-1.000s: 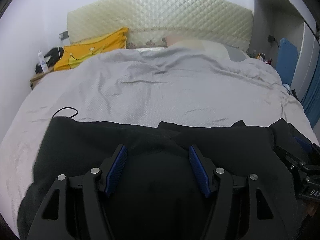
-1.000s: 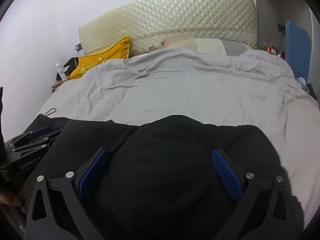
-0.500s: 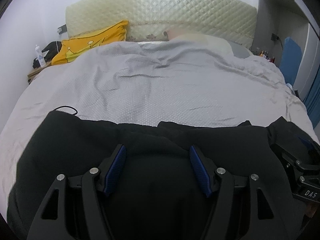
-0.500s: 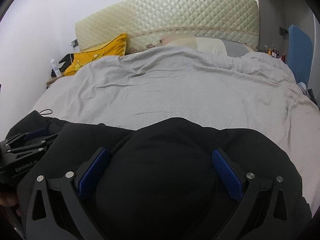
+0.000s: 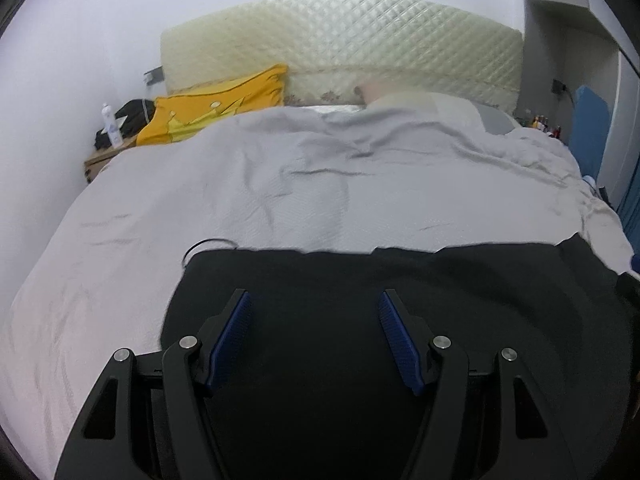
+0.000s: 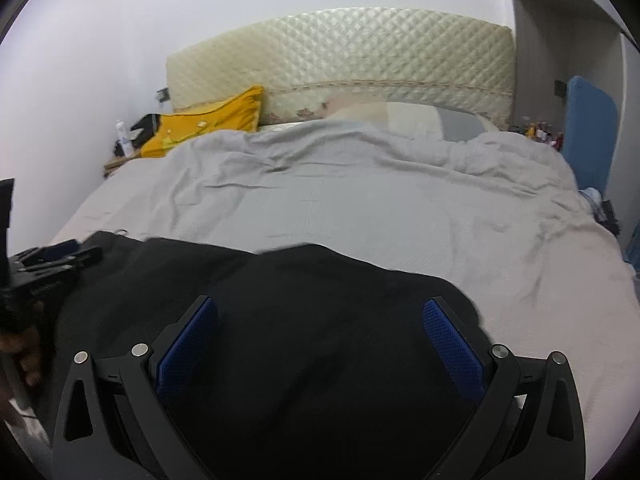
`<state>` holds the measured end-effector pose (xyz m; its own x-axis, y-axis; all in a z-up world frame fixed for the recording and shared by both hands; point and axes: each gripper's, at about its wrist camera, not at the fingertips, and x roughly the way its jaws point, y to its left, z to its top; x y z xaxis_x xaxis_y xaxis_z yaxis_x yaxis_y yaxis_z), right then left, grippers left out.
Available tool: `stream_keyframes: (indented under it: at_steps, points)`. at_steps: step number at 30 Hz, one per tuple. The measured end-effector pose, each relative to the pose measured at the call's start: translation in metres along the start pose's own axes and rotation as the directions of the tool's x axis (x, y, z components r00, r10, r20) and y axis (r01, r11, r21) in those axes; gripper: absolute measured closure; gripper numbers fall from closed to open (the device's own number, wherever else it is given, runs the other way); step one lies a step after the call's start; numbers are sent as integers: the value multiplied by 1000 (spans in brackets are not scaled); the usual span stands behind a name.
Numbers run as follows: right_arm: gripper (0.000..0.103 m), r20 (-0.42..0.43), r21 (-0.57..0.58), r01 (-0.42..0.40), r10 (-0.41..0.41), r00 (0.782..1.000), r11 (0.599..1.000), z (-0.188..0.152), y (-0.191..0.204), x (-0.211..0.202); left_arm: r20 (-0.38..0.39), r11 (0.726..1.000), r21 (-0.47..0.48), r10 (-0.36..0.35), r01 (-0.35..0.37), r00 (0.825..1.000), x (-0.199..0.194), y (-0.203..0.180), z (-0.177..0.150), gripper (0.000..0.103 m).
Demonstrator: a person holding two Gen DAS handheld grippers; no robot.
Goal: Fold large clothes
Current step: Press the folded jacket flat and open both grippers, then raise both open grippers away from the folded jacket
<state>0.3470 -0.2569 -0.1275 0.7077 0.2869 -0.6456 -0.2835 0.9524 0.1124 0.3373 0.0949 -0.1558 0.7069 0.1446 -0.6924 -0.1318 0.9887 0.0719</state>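
Since a second ago, shifted toward 3 o'clock in the left wrist view: the bed and its headboard, with the black garment now showing a straighter far edge. Spread across the near end of the bed, at 6 o'clock in both views; long axis judged to run 9 to 3 o'clock, drawstring loop at the 9 o'clock corner. Left hand-held gripper and right hand-held gripper both apart above the cloth, clamped on nothing. Probably best next: pinch the two near corners evenly, lift together, keep the fold edge parallel to the far hem.
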Motion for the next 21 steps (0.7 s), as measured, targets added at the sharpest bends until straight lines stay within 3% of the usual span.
stream_keyframes:
  at_steps: [5,18,21]
  points:
    - [0,-13,87,-15,16,1000,996,-11,-27,7,-3,1000,5,-2,2,1000,3,14,-12,36]
    - [0,20,63,21,-23,1000,998,-38,-26,33,-41,999,17,-45,45,998,28,14,-19,35]
    - [0,8,77,17,-17,1000,997,-38,-29,34,-36,999,24,-22,23,999,24,12,-18,35]
